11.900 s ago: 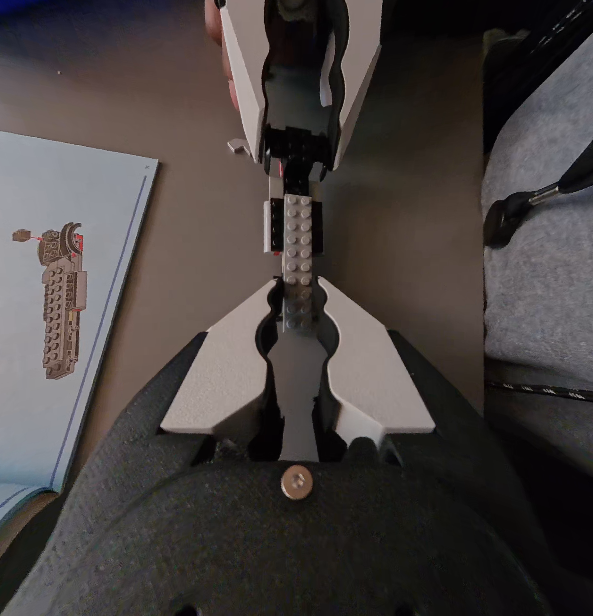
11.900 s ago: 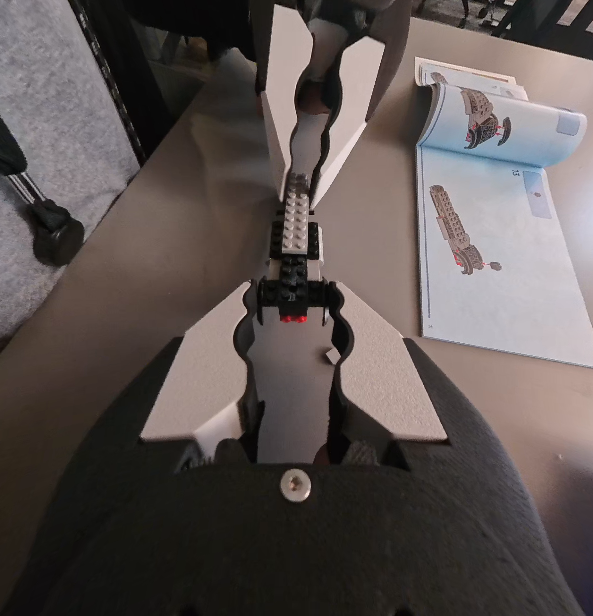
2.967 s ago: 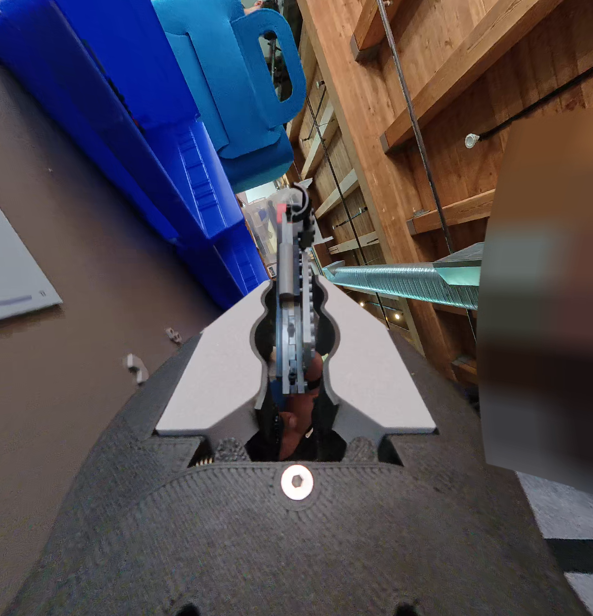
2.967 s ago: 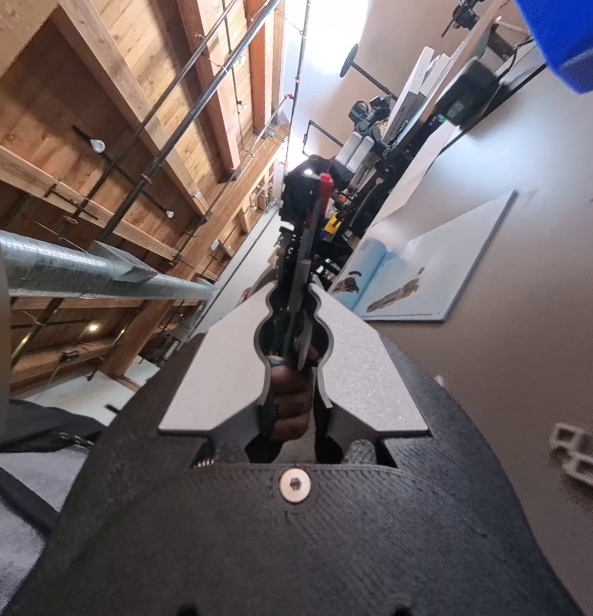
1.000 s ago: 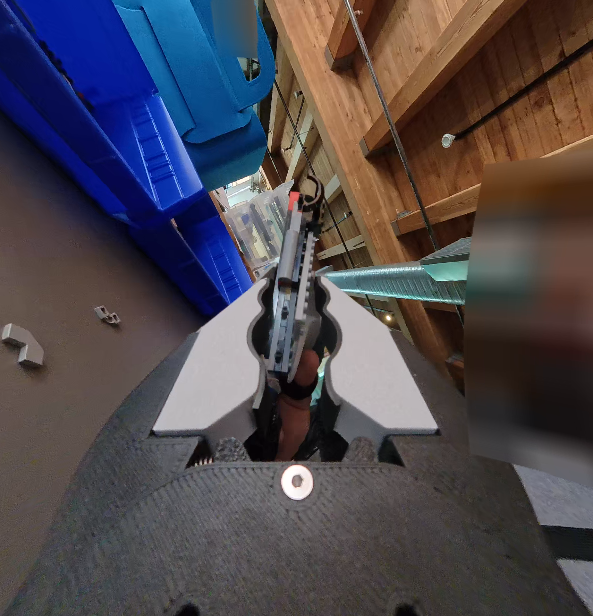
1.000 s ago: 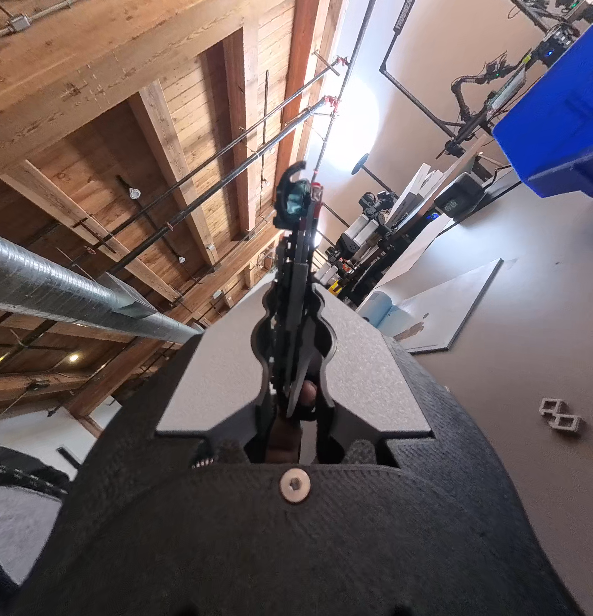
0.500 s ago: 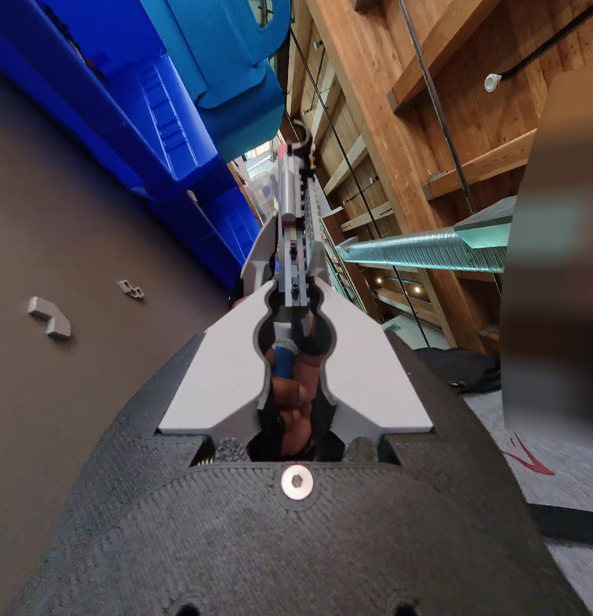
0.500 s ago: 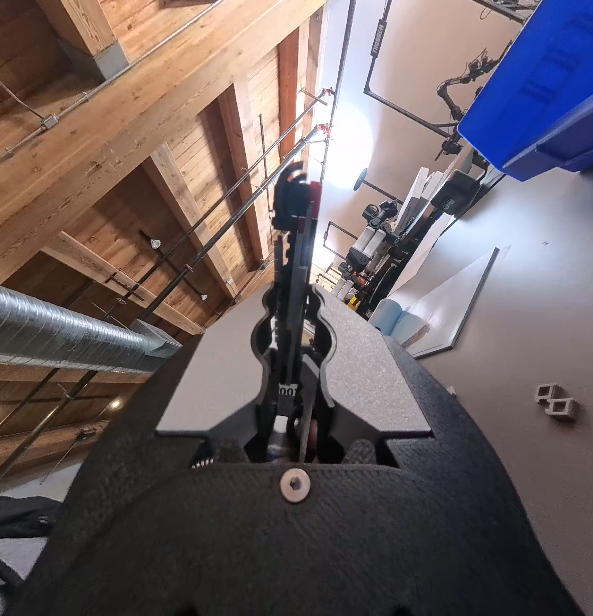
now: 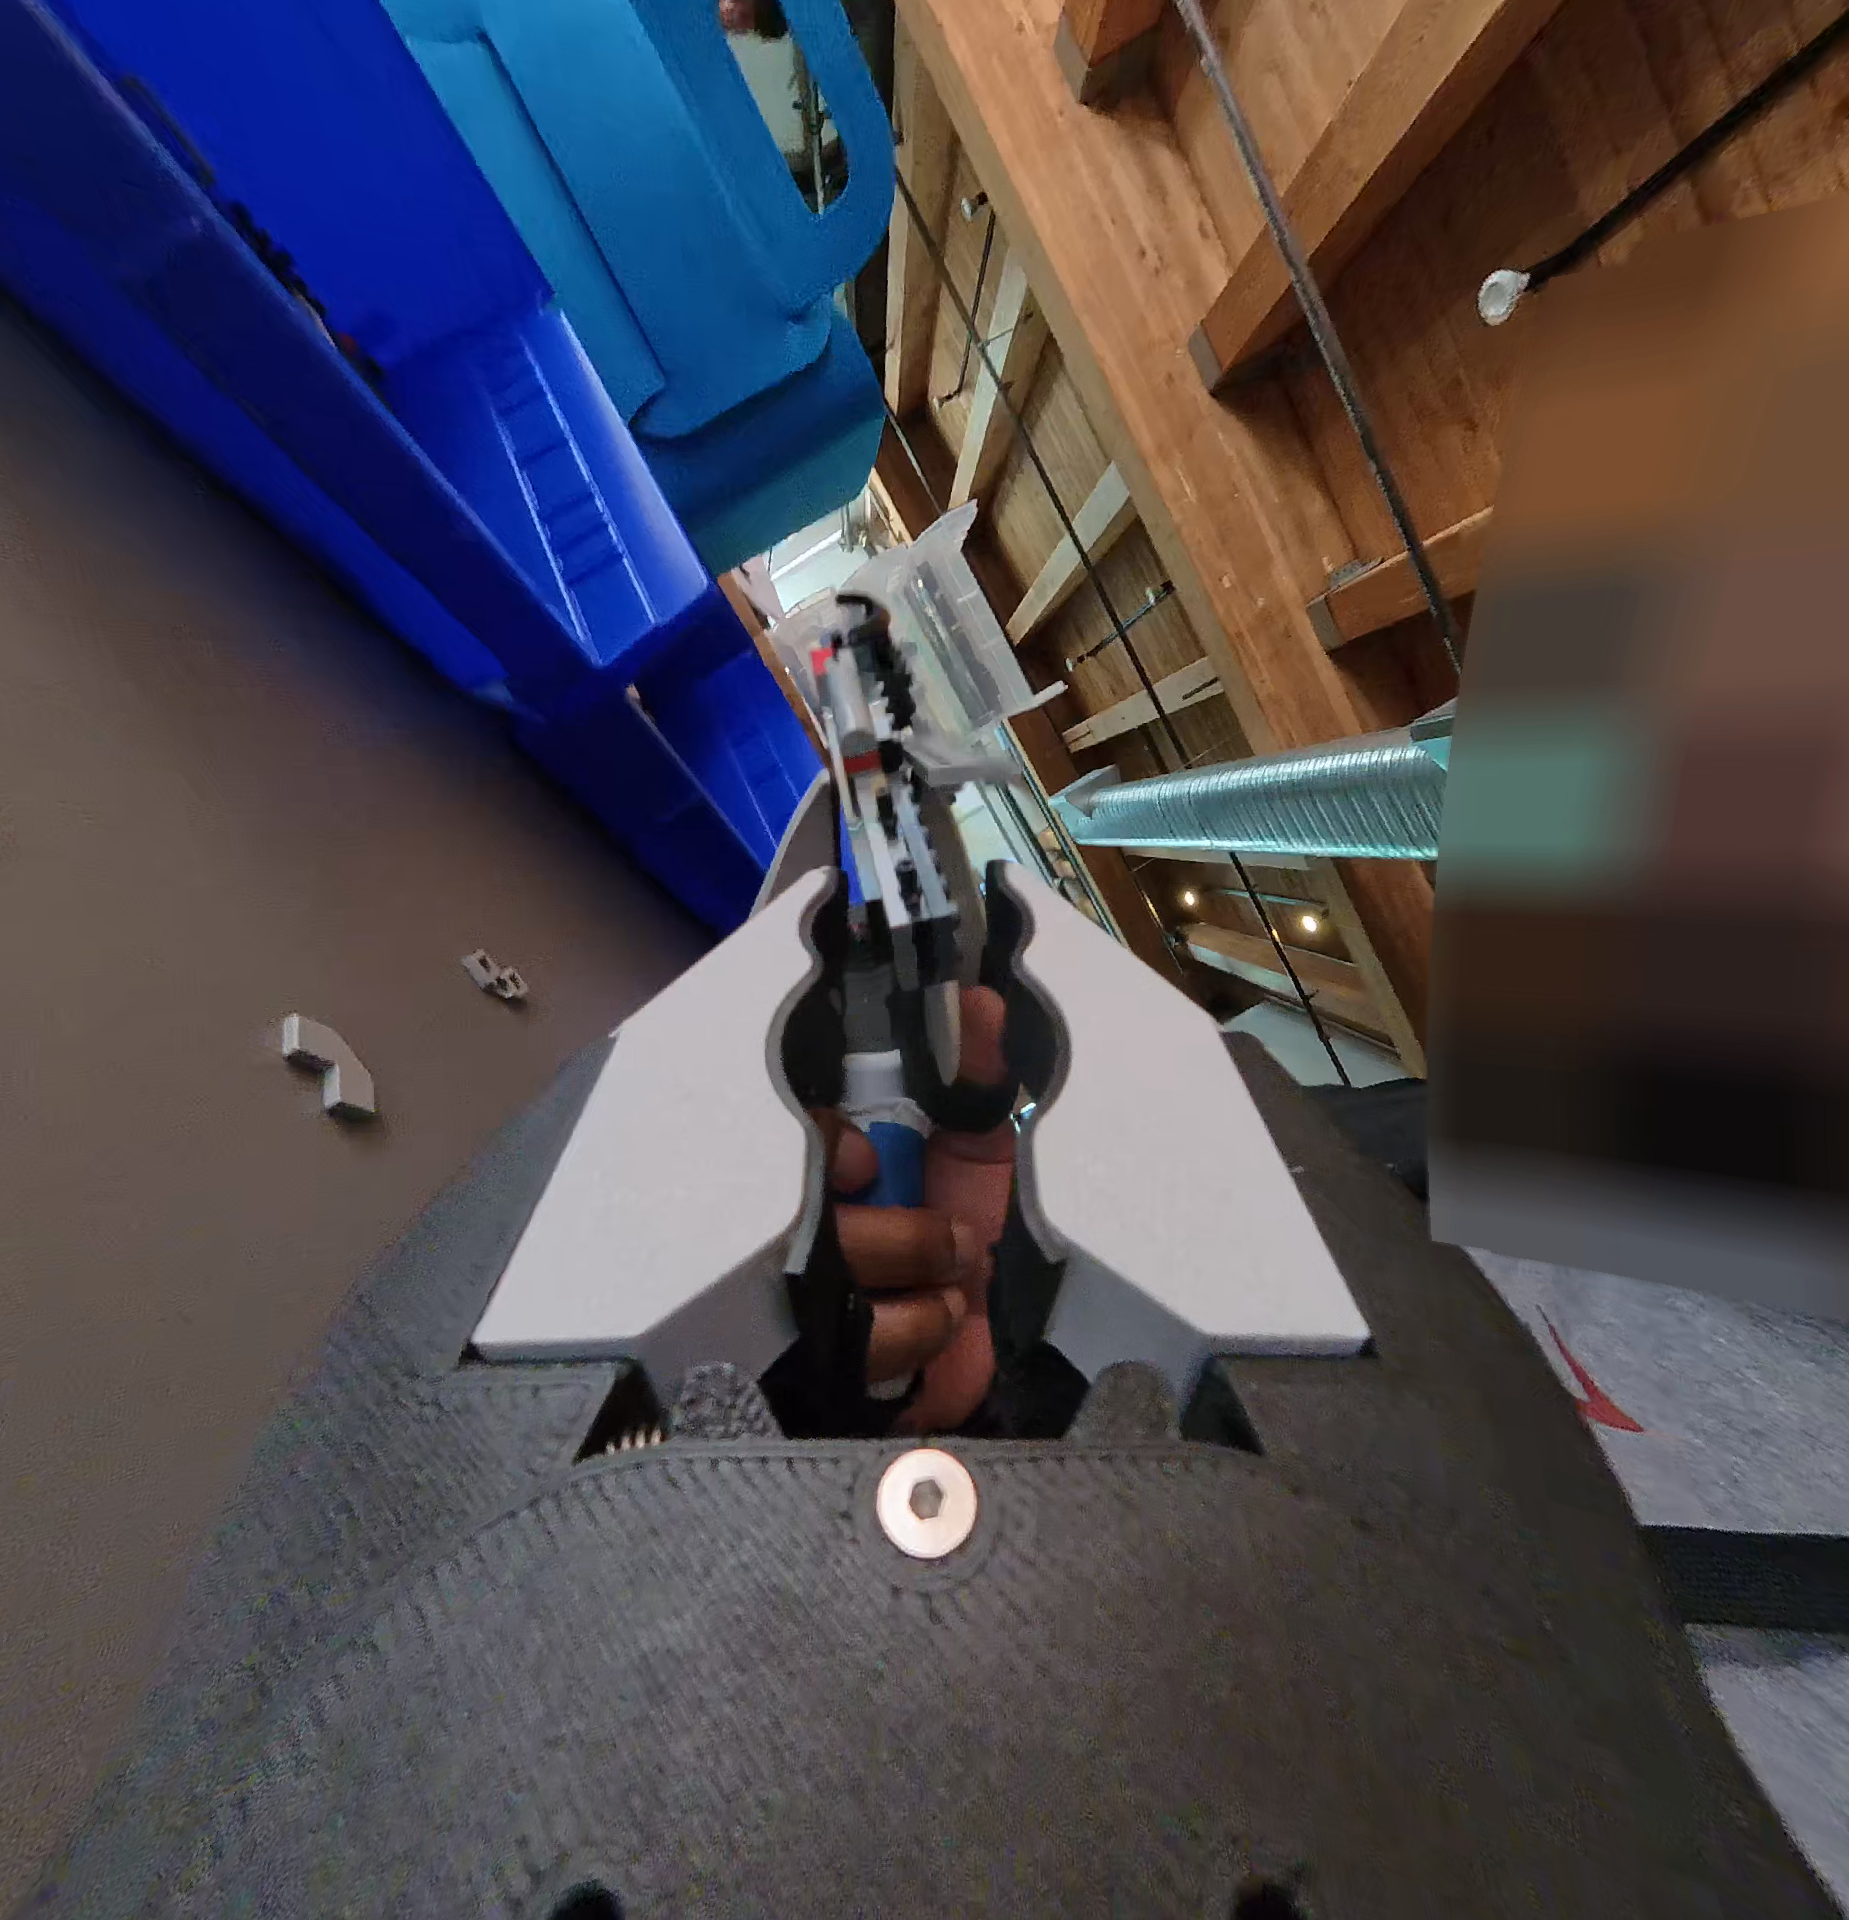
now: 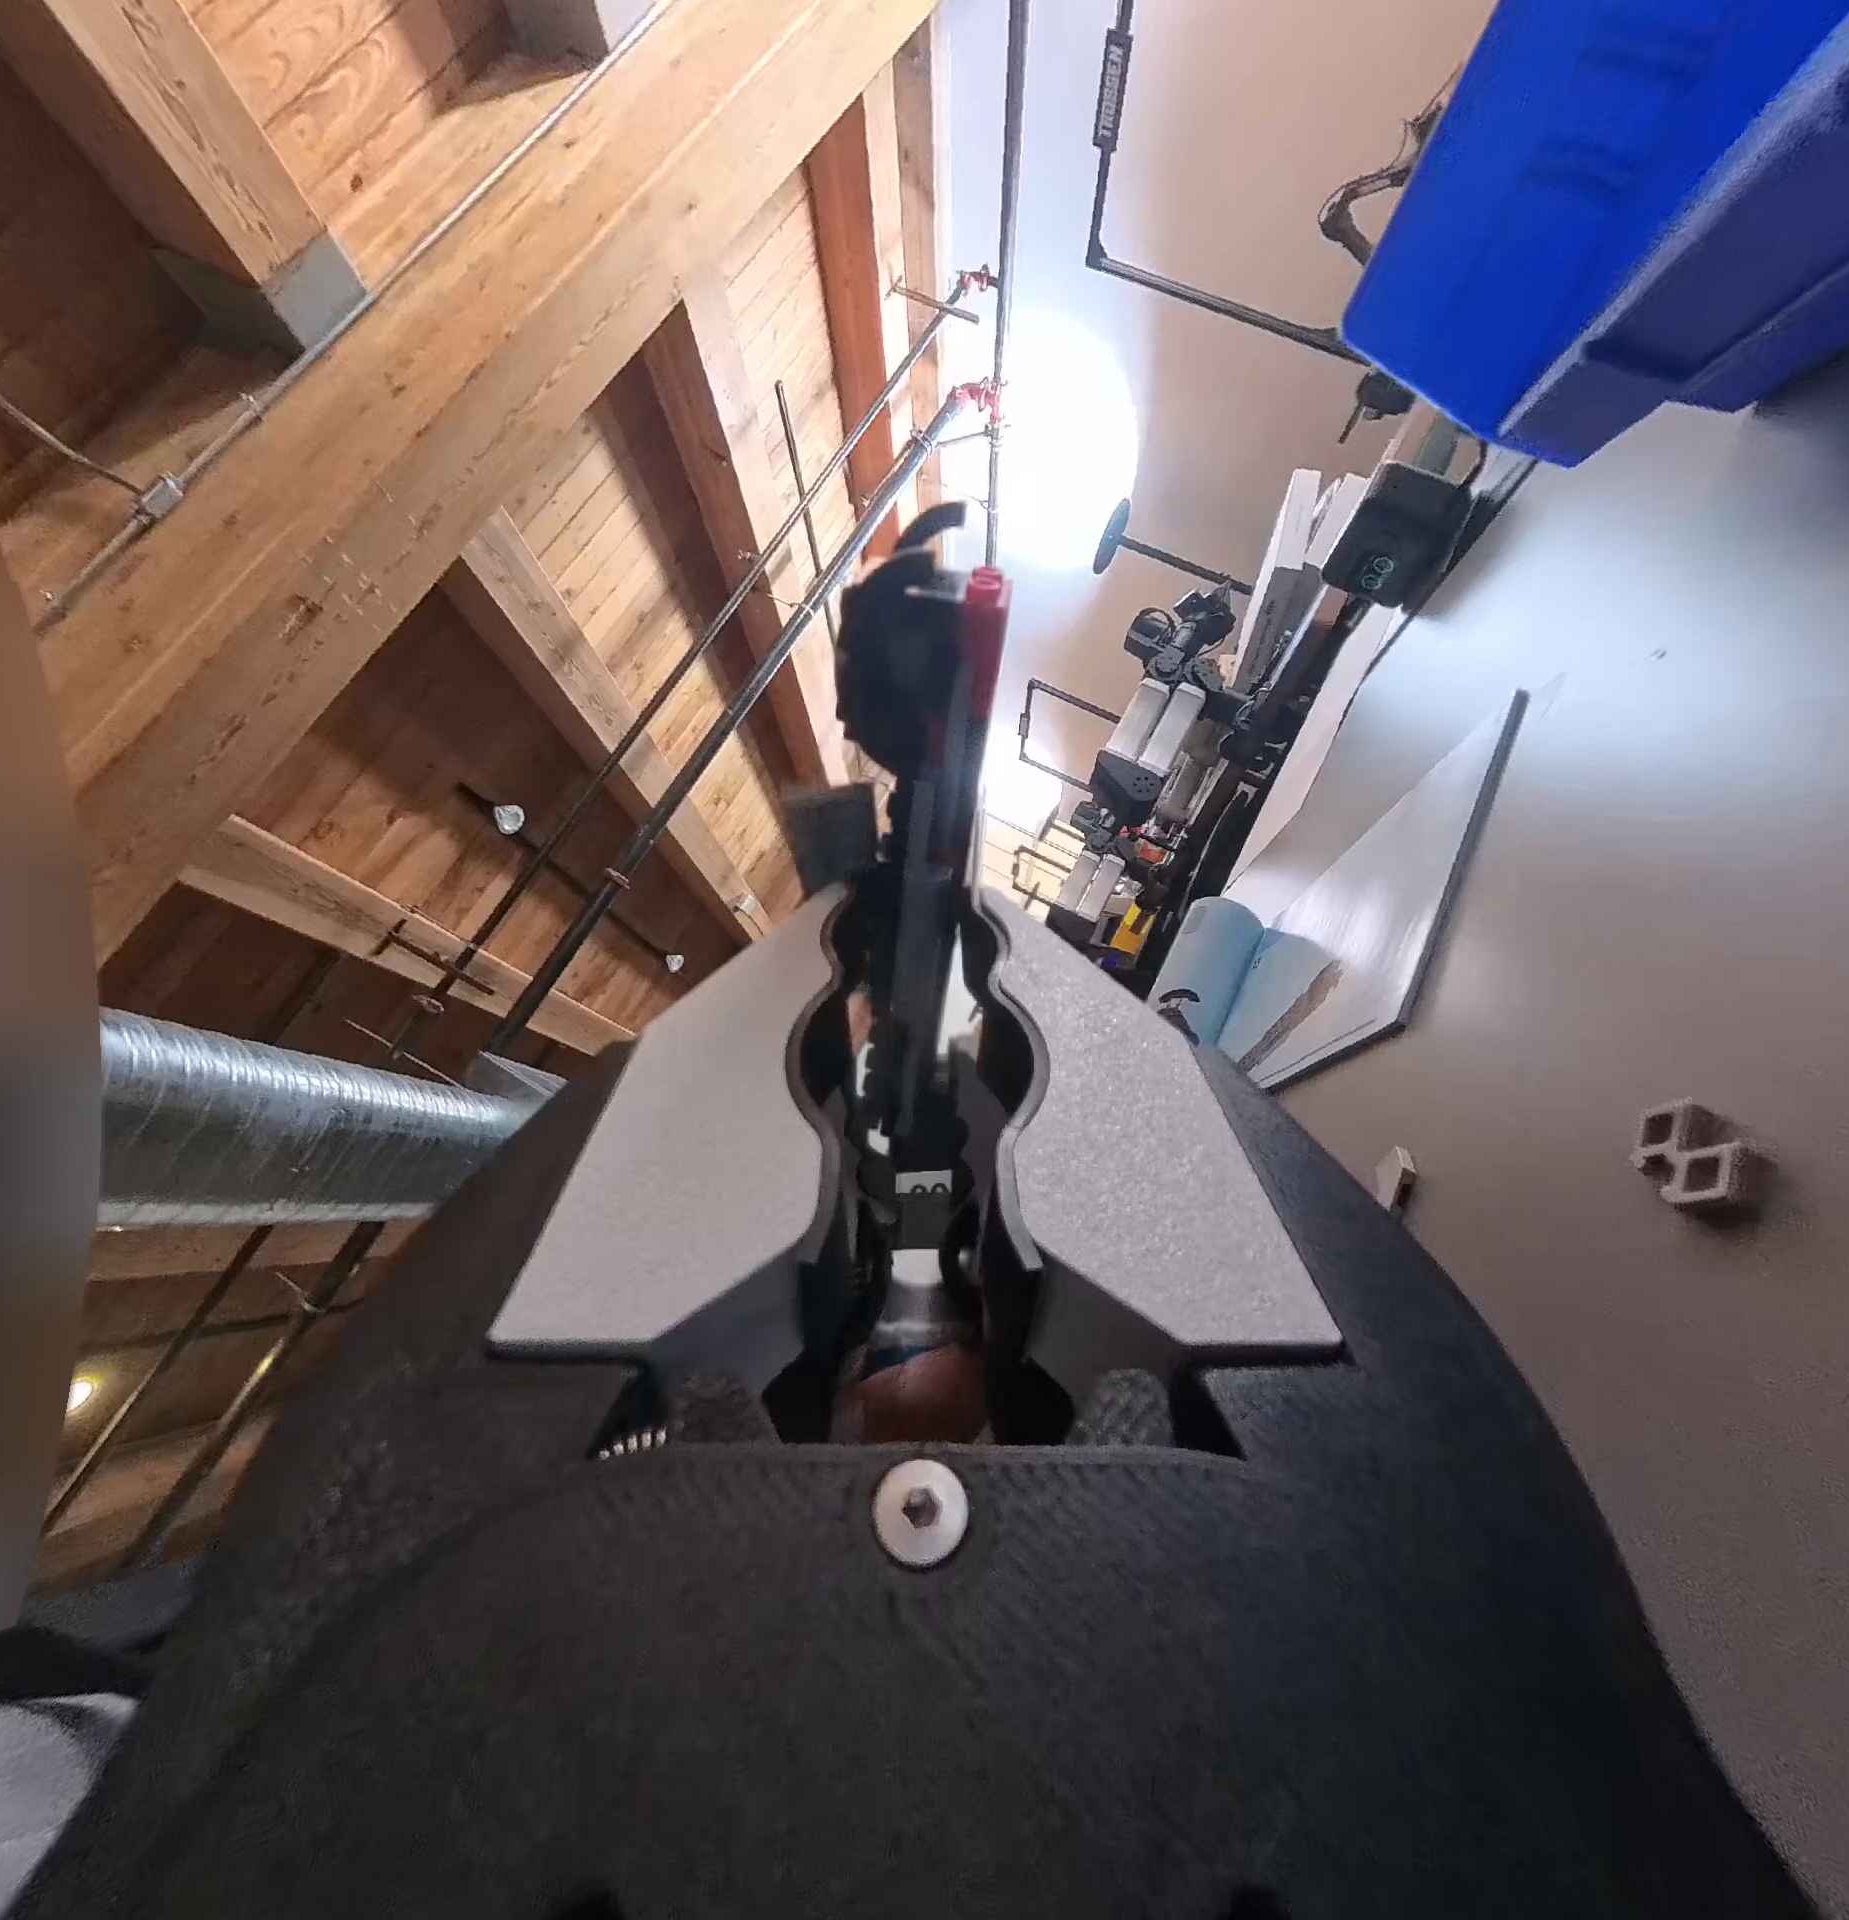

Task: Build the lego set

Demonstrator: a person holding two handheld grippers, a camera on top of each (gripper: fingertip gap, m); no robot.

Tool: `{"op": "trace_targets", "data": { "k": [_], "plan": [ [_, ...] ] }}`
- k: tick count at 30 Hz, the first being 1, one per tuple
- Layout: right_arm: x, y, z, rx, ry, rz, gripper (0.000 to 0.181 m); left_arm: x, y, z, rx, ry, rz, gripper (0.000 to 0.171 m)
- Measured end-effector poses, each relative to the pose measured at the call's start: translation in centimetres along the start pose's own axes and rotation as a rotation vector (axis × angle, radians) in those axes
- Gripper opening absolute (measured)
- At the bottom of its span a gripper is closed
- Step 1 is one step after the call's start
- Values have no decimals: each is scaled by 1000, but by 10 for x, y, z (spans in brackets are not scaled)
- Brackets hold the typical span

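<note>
The lego model (image 9: 889,821), a long grey and black build with red bits and a black hook at its far end, is held up in the air, pointing at the ceiling. My left gripper (image 9: 912,883) is shut on its lower part. My right gripper (image 10: 918,909) is shut on the same model (image 10: 925,831), seen edge-on and dark against the light. In the left wrist view, a grey finger of the other gripper (image 9: 795,842) shows beside the model, and a hand (image 9: 920,1278) shows behind the jaws.
Loose grey pieces lie on the brown table (image 9: 224,831): an angled one (image 9: 328,1070) and a small one (image 9: 496,977); a hollow double piece (image 10: 1694,1158) shows in the right wrist view. The open instruction booklet (image 10: 1387,914) lies farther off. Blue bins (image 9: 380,364) stand at the table's back. My right fingertips sit around 5 cm from my left ones.
Both grippers stay shut on the model and have tilted a little. The model now leans left in the left wrist view, and the loose pieces have shifted in both views.
</note>
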State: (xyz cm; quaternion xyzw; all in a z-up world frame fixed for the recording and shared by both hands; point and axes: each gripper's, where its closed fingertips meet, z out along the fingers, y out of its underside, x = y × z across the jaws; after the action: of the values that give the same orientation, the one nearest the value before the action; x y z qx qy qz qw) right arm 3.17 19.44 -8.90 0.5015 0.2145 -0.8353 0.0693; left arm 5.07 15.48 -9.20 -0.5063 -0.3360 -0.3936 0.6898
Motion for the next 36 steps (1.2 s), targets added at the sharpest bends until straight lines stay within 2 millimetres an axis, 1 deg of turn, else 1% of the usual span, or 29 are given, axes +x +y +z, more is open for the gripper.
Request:
{"op": "trace_targets", "data": {
  "k": [2,5,8,11,14,17,19,24,26,29,31,33,36],
  "plan": [
    [2,-1,0,1,1,22,19,-1,-12,-3,46,-2,11,33],
    [3,-2,-1,0,2,30,19,-1,-27,-4,89,-17,35,38],
    [4,-2,-1,2,5,44,19,-7,-23,6,47,-45,30,37],
    [6,-3,-1,6,6,51,19,-11,-16,15,18,-38,-23,36],
    [6,-3,-1,7,10,53,18,-9,-14,18,14,-6,-58,23],
    [8,-4,-1,7,17,62,19,-10,-13,17,-3,-23,-44,12],
    [10,-3,-1,-1,25,66,18,-11,-14,15,-3,-47,-14,10],
    [14,-1,-1,-22,59,73,18,-14,-17,12,-2,-116,88,9],
    [17,-2,-2,-22,79,80,18,-13,-22,10,19,-128,130,4],
    [20,-2,-3,-26,97,93,18,-13,-30,5,43,-158,201,3],
    [21,-1,-3,-30,103,93,18,-14,-31,4,24,-186,271,3],
    [22,-1,-3,-34,114,99,19,-12,-32,3,0,-222,388,4],
    [25,0,-4,-35,131,110,18,-10,-33,3,-53,-311,638,4]
  ]
}}
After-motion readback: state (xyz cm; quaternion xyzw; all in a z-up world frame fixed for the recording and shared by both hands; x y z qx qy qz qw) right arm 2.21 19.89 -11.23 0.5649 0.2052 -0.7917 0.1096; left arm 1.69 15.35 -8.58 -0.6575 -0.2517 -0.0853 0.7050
